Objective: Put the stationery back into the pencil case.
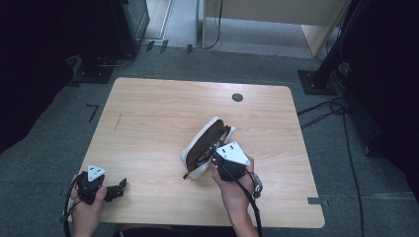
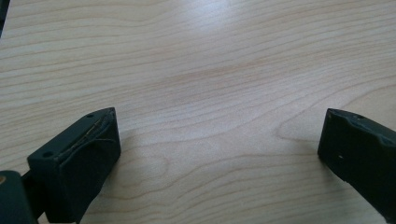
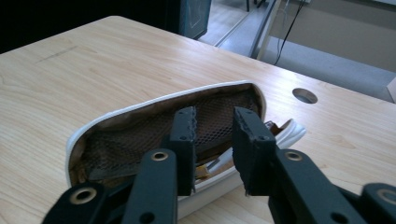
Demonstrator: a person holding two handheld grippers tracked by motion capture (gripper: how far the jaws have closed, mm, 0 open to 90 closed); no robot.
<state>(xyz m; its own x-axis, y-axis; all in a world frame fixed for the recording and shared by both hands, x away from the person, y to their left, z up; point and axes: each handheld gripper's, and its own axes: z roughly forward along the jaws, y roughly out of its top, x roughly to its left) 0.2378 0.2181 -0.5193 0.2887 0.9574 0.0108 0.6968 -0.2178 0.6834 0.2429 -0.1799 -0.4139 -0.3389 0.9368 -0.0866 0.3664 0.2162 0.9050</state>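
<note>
A white clamshell case point(image 1: 199, 144) with a brown mesh lining lies open near the table's middle, its lid point(image 3: 140, 111) raised. My right gripper point(image 1: 216, 157) reaches into the case's near end. In the right gripper view its jaws point(image 3: 215, 115) stand a narrow gap apart in front of the lining, and a small white and gold piece point(image 3: 215, 163) sits low in that gap. Whether they pinch it is hidden. My left gripper point(image 1: 120, 187) rests at the table's front left corner, open wide point(image 2: 219, 119) over bare wood.
The light wooden table point(image 1: 158, 108) has a round cable hole point(image 1: 237, 97) at the back right. Dark stands and cables sit on the grey floor around it. Bare wood spreads left of and behind the case.
</note>
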